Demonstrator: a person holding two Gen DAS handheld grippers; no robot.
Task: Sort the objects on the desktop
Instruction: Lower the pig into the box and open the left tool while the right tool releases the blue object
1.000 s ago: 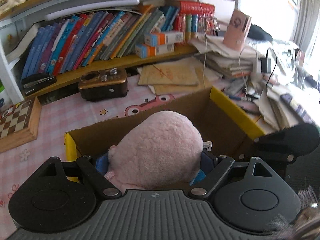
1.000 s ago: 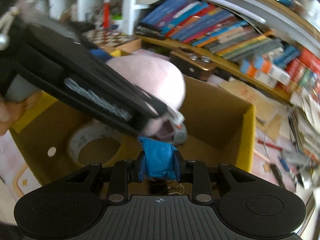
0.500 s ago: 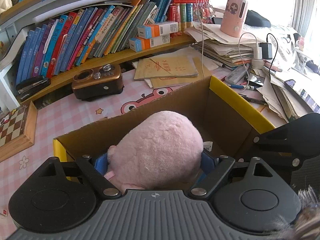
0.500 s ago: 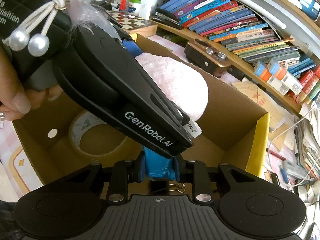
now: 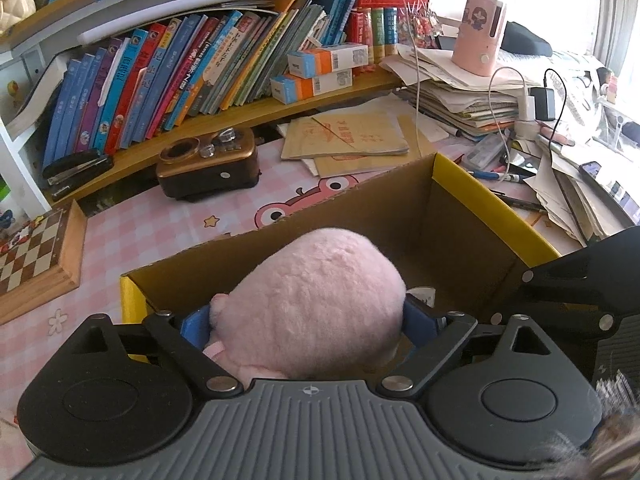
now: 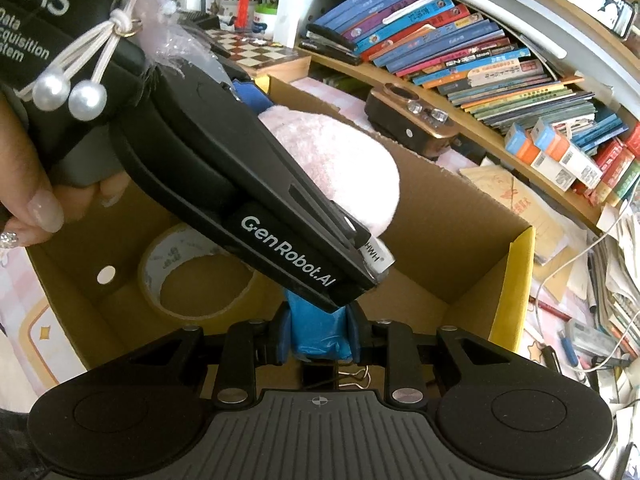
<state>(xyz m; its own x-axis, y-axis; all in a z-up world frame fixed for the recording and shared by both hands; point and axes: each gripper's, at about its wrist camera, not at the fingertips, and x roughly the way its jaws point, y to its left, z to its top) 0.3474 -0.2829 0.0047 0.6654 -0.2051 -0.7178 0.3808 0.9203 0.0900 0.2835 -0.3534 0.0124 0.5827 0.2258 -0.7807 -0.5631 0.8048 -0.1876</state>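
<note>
left hand-held gripper point(image 5: 306, 320) clamps one pink plush point(image 5: 312, 300) | right hand-held gripper point(image 6: 320, 330) together | one box point(image 6: 516, 276) | one tape roll point(image 6: 176, 256)

I saw a row of leaning books point(image 5: 192, 76) on the wooden shelf, two orange-and-blue cartons point(image 5: 320, 72) stacked beside them. A brown radio point(image 5: 208, 164) sat on the pink checked mat point(image 5: 132, 232), a chessboard point(image 5: 36, 256) to its left. Loose papers point(image 5: 460, 96) were piled at right under a pink holder point(image 5: 480, 36).
</note>
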